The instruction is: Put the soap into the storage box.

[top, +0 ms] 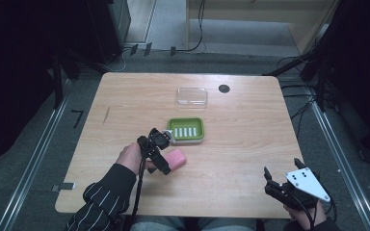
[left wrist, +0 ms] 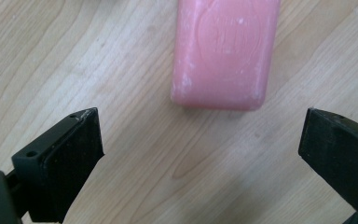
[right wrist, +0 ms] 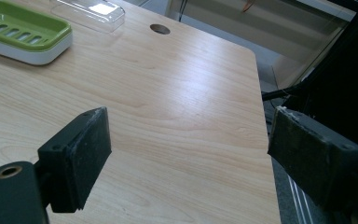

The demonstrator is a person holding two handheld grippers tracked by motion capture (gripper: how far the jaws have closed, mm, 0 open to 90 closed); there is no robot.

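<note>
On the table [top: 125,101], a pink soap [top: 176,159] lies flat, just ahead of the left gripper [left wrist: 200,140], whose jaws gape wide and touch nothing. Beyond it sits a green dish [top: 187,129], then a clear lid [top: 191,96]. Near the front right corner, the right gripper [right wrist: 189,144] hangs wide and empty.

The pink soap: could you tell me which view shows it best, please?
The left gripper view: the soap lies close up on the table, its embossed top visible. The high view shows it small, partly behind the left gripper.
</note>
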